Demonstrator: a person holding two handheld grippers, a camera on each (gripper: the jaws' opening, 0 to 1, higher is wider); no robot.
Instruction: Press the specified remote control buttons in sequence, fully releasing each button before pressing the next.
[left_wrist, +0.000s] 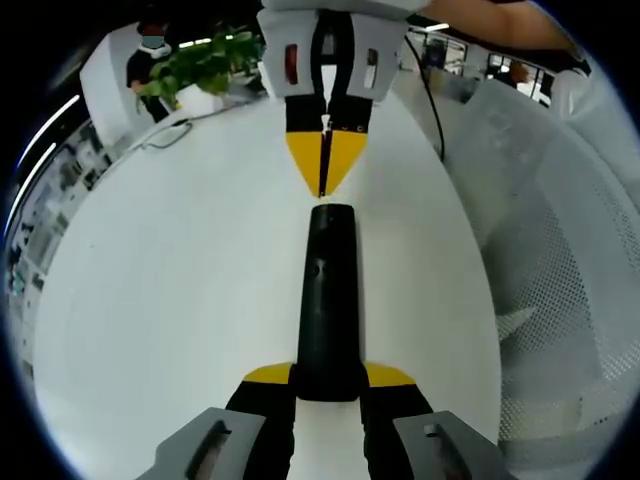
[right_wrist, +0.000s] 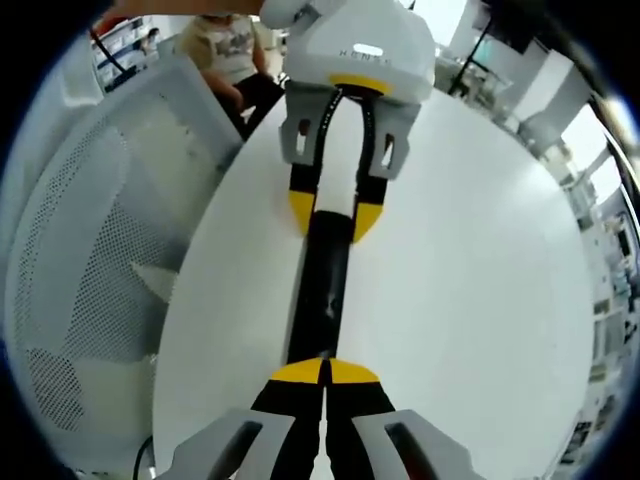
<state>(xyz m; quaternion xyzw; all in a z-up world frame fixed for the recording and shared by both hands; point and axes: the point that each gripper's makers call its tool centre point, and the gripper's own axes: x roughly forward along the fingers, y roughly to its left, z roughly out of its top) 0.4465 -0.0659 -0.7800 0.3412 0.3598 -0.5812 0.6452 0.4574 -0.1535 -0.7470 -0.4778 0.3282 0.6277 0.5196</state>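
One black remote control (left_wrist: 327, 300) lies on one white table (left_wrist: 180, 290), flanked by two yellow-tipped grippers, the left gripper (left_wrist: 328, 385) and the right gripper (right_wrist: 325, 375), with one white mesh chair (right_wrist: 90, 260) and one potted plant (left_wrist: 205, 68) nearby.

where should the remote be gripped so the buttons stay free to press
Grip the remote by its narrow long sides at one end, coming along its length, as the left gripper already does. It is a slim black bar lying flat on the white table, so side contact leaves its top face open. The right gripper, jaws together, sits at the opposite end.
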